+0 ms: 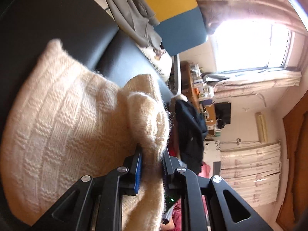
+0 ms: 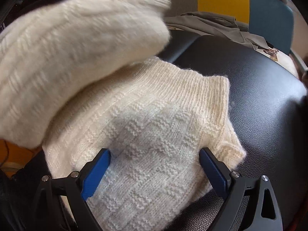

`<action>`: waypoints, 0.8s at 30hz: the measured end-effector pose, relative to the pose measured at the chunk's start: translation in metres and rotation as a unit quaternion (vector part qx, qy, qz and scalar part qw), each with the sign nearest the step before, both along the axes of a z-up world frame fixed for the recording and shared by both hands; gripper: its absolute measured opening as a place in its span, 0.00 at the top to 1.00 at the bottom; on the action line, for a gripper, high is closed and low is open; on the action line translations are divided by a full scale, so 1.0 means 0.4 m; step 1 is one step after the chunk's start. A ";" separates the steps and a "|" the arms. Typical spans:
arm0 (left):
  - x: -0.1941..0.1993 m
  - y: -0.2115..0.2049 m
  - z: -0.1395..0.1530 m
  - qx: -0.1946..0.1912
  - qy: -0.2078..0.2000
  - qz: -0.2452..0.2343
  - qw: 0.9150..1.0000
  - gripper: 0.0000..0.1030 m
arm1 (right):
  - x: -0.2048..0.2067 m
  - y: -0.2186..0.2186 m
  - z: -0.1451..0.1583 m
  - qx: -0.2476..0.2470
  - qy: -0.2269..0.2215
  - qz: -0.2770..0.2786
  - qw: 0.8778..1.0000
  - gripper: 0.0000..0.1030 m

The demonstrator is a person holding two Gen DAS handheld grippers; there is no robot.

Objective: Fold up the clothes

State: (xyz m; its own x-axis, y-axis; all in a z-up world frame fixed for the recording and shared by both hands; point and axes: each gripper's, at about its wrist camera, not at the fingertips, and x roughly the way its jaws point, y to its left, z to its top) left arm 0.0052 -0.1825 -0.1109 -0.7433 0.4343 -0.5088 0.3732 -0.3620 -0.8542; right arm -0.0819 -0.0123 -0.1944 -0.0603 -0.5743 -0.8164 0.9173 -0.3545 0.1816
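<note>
The cream knitted sweater is lying on a black padded worktop, filling the centre and left of the right wrist view, its ribbed hem ending well short of the worktop's right edge. Bare black surface is showing to the right and upper right. The right gripper is hovering with jaws spread wide over the knit, pinching nothing. The left gripper is holding a narrow pinch on a fold of the sweater, which is arching blurred across the upper left of the right wrist view. A grey garment is lying along the far edge, beside a yellow and blue panel. In the left wrist view, dark clothes are crowding the frame's middle.
</note>
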 end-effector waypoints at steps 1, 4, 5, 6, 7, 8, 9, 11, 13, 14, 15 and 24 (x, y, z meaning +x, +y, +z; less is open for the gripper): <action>-0.009 0.018 -0.007 -0.003 -0.004 -0.005 1.000 0.85 | -0.001 -0.002 -0.001 -0.004 -0.001 0.000 1.000 0.07; -0.032 0.055 -0.037 -0.009 -0.021 -0.017 1.000 0.85 | -0.003 -0.003 -0.004 -0.016 -0.003 0.000 1.000 0.07; -0.042 0.062 -0.052 -0.007 -0.028 -0.019 0.999 0.85 | -0.004 -0.002 -0.005 -0.020 -0.005 -0.001 1.000 0.07; -0.052 0.069 -0.067 -0.005 -0.035 -0.021 0.999 0.85 | -0.004 -0.002 -0.006 -0.023 -0.005 -0.001 1.000 0.07; -0.060 0.076 -0.080 -0.005 -0.041 -0.023 0.999 0.85 | -0.004 -0.003 -0.006 -0.024 -0.004 -0.001 1.000 0.07; -0.063 0.081 -0.087 -0.007 -0.043 -0.024 0.999 0.85 | -0.003 -0.004 -0.005 -0.025 -0.003 -0.001 1.000 0.07; -0.063 0.085 -0.091 -0.006 -0.042 -0.023 0.999 0.85 | -0.001 -0.004 -0.005 -0.027 -0.002 -0.001 1.000 0.07; -0.065 0.090 -0.099 -0.002 -0.041 -0.021 0.999 0.85 | 0.002 -0.002 -0.006 -0.032 0.000 -0.002 0.999 0.07; -0.067 0.081 -0.110 0.018 -0.041 -0.012 0.999 0.85 | 0.002 -0.002 -0.005 -0.037 -0.001 -0.004 0.999 0.07; -0.062 0.073 -0.113 0.036 -0.038 -0.006 0.999 0.86 | 0.003 -0.005 -0.005 -0.037 -0.001 -0.005 0.999 0.07; -0.060 0.067 -0.111 0.049 -0.033 0.000 0.998 0.86 | 0.003 -0.008 -0.004 -0.036 0.000 -0.006 0.999 0.07; -0.101 0.090 -0.104 0.030 -0.031 -0.026 0.999 0.86 | 0.018 -0.033 0.000 -0.034 0.010 -0.007 0.999 0.05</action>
State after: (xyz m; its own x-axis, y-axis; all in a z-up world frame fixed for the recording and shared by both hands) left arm -0.0352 -0.1466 -0.1524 -0.6866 0.5026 -0.5253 0.4086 -0.3308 -0.8506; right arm -0.0746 -0.0253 -0.1944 -0.0841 -0.6279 -0.7737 0.9162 -0.3541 0.1878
